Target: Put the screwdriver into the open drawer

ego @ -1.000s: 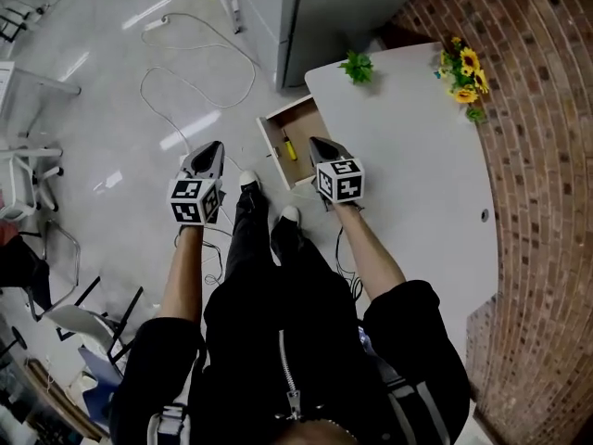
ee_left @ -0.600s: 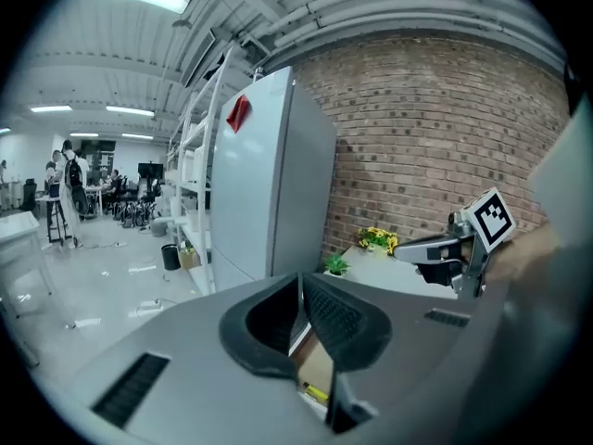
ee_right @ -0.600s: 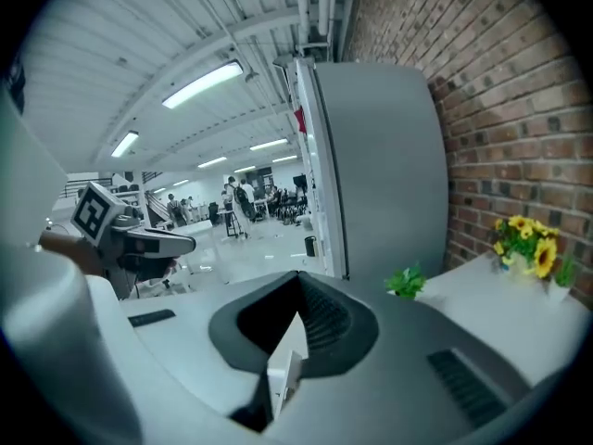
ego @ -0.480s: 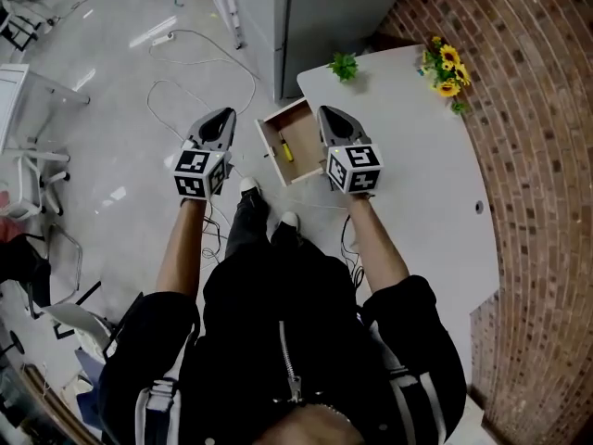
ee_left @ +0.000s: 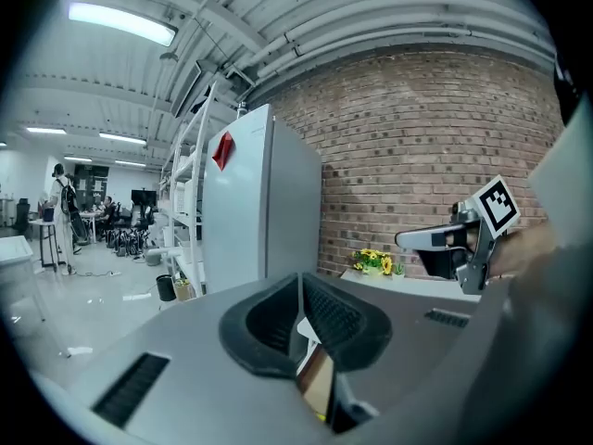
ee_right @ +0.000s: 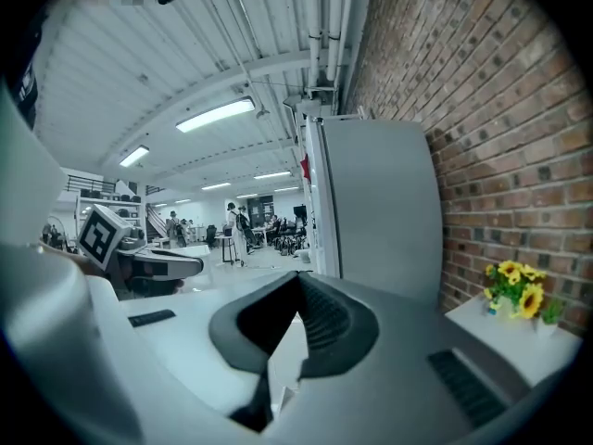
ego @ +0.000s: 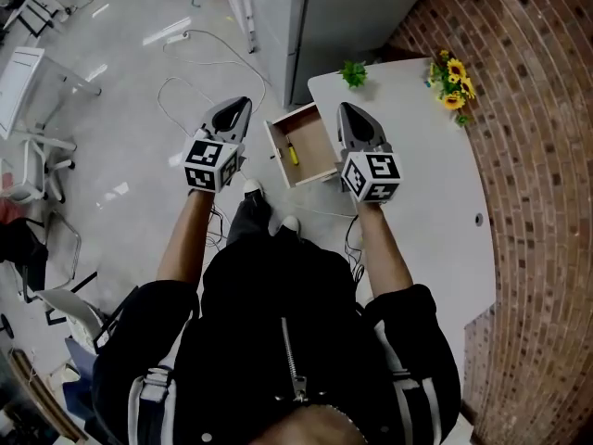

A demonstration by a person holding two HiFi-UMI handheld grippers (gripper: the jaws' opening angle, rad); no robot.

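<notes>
While only head view shows screwdriver (ego: 293, 152) in drawer (ego: 317, 146) | left tongs (ee_left: 298, 278), right tongs (ee_right: 298, 277): pressed together, empty.

The person wears a black jacket (ego: 278, 295) with a silver zip (ego: 293, 364) down the front and pale stripes (ego: 153, 399) on either side. Its sleeves (ego: 148, 327) end near the elbows. The trousers (ego: 248, 222) are black, and the shoes (ego: 250, 185) show white toes. The left gripper (ego: 241, 104) and the right gripper (ego: 346, 108) each have a smooth light-grey shell that tapers to a point, with a dark hollow on top. Behind each shell sits a white cube (ego: 211, 163) printed with black square markers. In the gripper views the pads (ee_left: 335, 318) are dark grey and finely ribbed, set in a rounded black frame, and narrow vent slots (ee_left: 130, 387) cut the shell.
</notes>
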